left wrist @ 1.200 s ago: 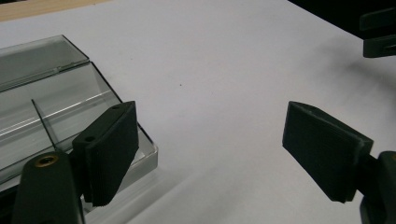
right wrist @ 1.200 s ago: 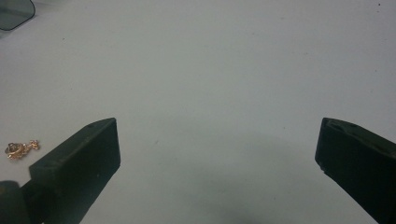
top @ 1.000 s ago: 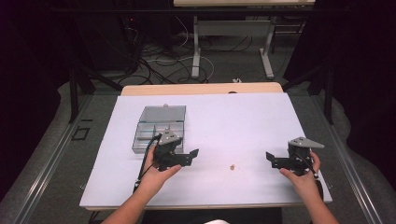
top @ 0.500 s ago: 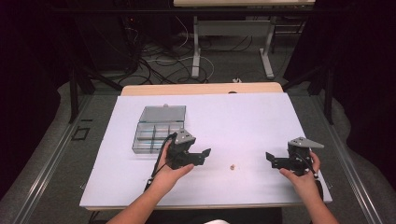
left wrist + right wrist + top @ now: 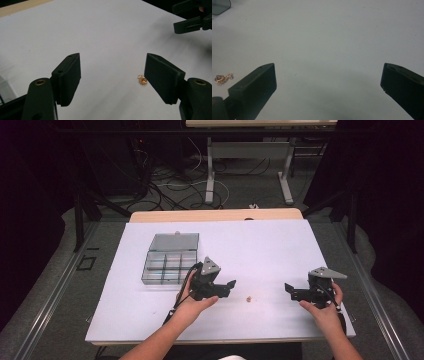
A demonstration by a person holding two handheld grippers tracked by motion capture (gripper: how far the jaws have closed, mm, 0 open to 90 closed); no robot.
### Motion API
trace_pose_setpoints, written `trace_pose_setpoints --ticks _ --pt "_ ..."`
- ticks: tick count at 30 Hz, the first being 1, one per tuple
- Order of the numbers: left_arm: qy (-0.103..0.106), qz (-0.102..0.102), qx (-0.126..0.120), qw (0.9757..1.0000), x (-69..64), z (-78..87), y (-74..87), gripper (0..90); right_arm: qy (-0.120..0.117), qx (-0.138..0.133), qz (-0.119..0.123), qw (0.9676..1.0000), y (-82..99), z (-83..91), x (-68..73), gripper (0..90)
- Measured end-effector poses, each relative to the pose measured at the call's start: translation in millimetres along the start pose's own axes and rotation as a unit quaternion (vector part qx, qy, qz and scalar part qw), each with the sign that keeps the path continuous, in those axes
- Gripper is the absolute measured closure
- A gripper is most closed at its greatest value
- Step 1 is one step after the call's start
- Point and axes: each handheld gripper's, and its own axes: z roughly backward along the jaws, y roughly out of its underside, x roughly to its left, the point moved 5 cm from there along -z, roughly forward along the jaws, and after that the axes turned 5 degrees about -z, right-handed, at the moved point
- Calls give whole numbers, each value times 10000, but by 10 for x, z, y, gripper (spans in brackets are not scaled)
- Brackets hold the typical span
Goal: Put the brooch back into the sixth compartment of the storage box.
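1. High view: a small gold trinket [image 5: 247, 298] lies on the white table [image 5: 260, 250], between the two grippers.
2. Left gripper [image 5: 231, 285] sits just beside the trinket, jaws spread wide and empty.
3. Right gripper [image 5: 290, 291] is farther off, jaws also wide and empty.
4. A clear compartment box [image 5: 170, 260], lid raised, stands behind the left hand [image 5: 192, 302].
5. No writing is readable.

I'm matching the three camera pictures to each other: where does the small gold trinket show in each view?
High view: gold trinket on the white table, between the grippers, nearer the left gripper.
Left gripper view: beside the inner edge of the picture-right jaw.
Right gripper view: far left edge.
Shared landmark: the compartment box.
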Motion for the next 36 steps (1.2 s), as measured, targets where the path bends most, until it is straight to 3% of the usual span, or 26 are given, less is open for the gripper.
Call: trace_pose_setpoints --ticks 7,16,23,29,33,35,36 --pt "137 -59 64 9999 -70 -99 -4 326 -5 8 10 10000 4 -3 -2 2" --pt "205 6 111 9997 -170 -232 2 345 -22 11 -6 10000 8 -4 -4 3" --pt "427 60 232 9988 -250 -348 20 381 -21 22 -1 10000 14 -8 -12 4" --pt "633 249 398 9969 -317 -432 38 423 -38 11 2 10000 15 -5 -22 7" --pt "765 497 565 9942 -351 -470 51 457 -42 31 -5 10000 20 -7 -23 7" --pt "748 607 645 9933 -348 -486 56 462 -49 33 -10 10000 19 -8 -21 8" --pt "687 778 719 9920 -360 -490 61 466 -53 28 -4 10000 18 -8 -20 8"
